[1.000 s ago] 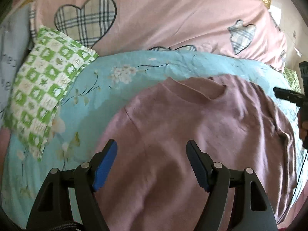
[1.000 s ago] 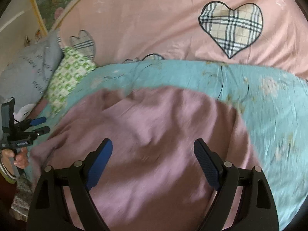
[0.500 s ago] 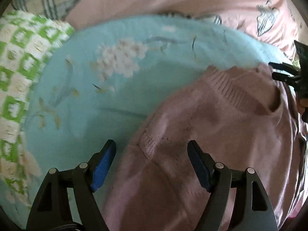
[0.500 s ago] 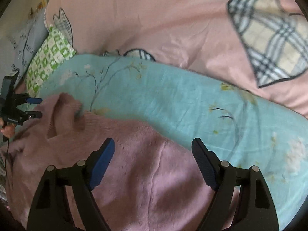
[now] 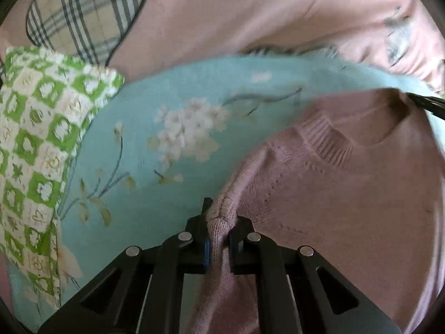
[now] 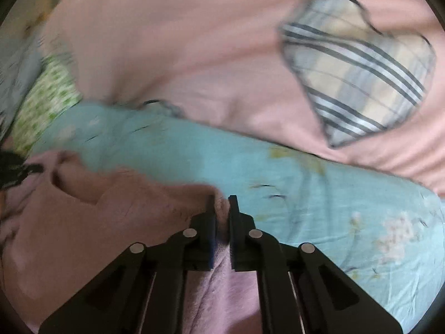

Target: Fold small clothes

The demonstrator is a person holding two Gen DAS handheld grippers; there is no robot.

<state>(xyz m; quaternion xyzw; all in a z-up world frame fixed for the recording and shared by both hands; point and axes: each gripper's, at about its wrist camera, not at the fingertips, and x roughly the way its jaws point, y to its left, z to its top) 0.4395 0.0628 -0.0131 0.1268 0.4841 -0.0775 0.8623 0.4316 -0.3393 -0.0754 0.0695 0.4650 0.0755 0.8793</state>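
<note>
Left gripper [image 5: 218, 222]: fingers pressed together, pinching a bunched shoulder seam of the sweater.
Right gripper [image 6: 221, 211]: fingers pressed nearly together, pinching the opposite shoulder edge of the sweater; view blurred.
Sweater [image 5: 347, 200]: dusty pink knit, ribbed collar facing away, lying on the blue sheet, held at both shoulders.
Blue sheet [image 5: 155, 128]: pale turquoise with white flowers, spread under the sweater.
Green pillow [image 5: 36, 144]: green and white checks, left of the sheet, touching its edge.
Pink quilt [image 6: 194, 55]: behind the sheet, with plaid heart patches.
</note>
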